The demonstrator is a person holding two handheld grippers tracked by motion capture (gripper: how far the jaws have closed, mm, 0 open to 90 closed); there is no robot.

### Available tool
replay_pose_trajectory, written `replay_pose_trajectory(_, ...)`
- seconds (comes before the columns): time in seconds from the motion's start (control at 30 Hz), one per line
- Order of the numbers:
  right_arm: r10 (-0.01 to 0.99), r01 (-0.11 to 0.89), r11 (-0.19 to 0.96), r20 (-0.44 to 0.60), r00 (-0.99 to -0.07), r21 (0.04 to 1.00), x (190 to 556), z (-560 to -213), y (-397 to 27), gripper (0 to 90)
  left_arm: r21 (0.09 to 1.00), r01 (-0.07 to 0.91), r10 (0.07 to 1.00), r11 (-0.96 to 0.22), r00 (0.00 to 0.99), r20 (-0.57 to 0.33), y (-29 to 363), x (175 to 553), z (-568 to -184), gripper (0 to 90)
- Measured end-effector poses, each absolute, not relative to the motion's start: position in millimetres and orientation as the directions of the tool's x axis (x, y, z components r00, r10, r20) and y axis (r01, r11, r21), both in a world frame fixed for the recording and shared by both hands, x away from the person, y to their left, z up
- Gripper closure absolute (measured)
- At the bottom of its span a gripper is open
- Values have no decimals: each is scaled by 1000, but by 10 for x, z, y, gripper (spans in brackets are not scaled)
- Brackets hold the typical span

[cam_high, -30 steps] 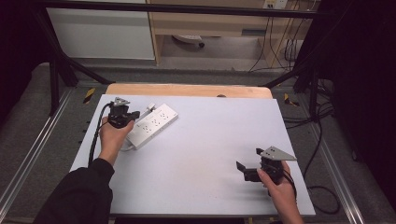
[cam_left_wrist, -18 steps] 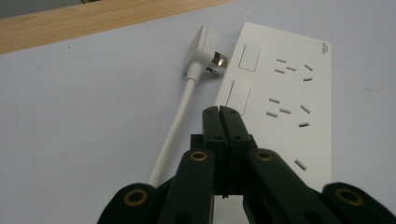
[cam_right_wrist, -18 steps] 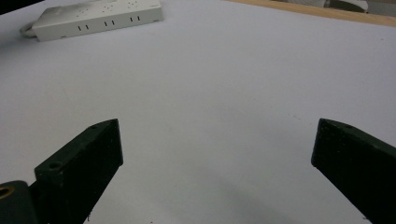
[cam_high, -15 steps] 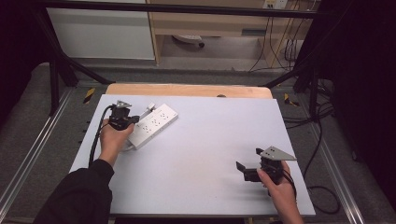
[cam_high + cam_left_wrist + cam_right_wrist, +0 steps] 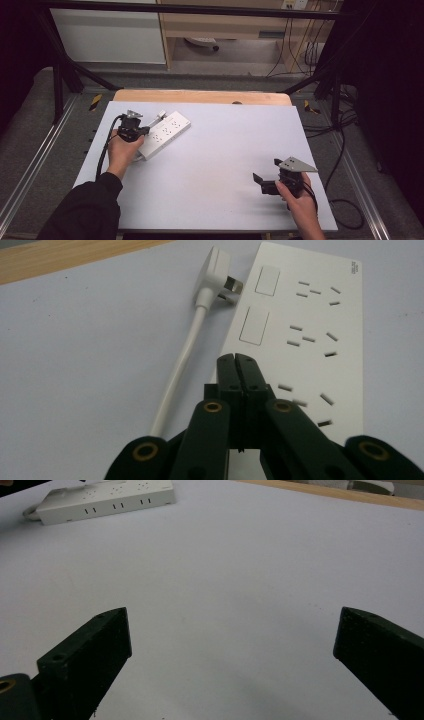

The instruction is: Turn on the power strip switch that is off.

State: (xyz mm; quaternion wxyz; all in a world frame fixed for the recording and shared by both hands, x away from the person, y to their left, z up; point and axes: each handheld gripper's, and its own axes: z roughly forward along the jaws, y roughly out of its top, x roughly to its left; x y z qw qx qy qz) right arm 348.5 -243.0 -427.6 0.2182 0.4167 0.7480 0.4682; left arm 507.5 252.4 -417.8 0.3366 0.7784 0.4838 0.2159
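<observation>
Lying near the far left corner of the table [image 5: 210, 165], slanted toward the wooden far edge: white power strip [image 5: 164, 134], socket face up, with its own plug [image 5: 216, 270] and cord [image 5: 182, 360] just beside its long edge, prongs pointing at the strip's side. Hovering over the near end of the strip: left gripper [image 5: 235, 360], jaws pressed together with nothing between them, tips over the strip's edge next to the cord; whether they touch the plastic cannot be told. Resting well apart near the table's near right corner: right gripper [image 5: 265, 182], jaws spread wide and empty, aimed across the bare surface toward the strip.

Probably about to seat the plug into a socket or push a switch [image 5: 254, 326] on the strip. To do it well: open the left jaws before reaching for the plug, close on the flat sides of the plug body rather than the cord, bring the right gripper across to pin the strip, then line the prongs with the slots and press straight down.
</observation>
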Motion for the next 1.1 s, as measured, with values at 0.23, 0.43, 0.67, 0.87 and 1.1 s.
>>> replay_pose_trajectory(0.23, 824, 417, 219, 61, -563, 882, 3485, -4276, -2424, 26, 730, 612, 901, -306, 434, 13, 2522, 5067, -4212, 900)
replay_pose_trajectory(0.43, 825, 418, 219, 62, -562, 882, 3487, -4278, -2426, 26, 736, 609, 903, -297, 429, 10, 2523, 5060, -4229, 900)
replay_pose_trajectory(0.67, 825, 420, 220, 62, -561, 880, 3484, -4278, -2422, 27, 737, 603, 901, -307, 433, 22, 2516, 5058, -4234, 900)
replay_pose_trajectory(0.87, 826, 420, 224, 58, -561, 880, 3481, -4281, -2425, 26, 736, 598, 897, -317, 441, 28, 2508, 5055, -4239, 900)
replay_pose_trajectory(1.1, 825, 419, 229, 53, -562, 879, 3482, -4283, -2422, 27, 738, 601, 900, -306, 437, 17, 2509, 5051, -4246, 900)
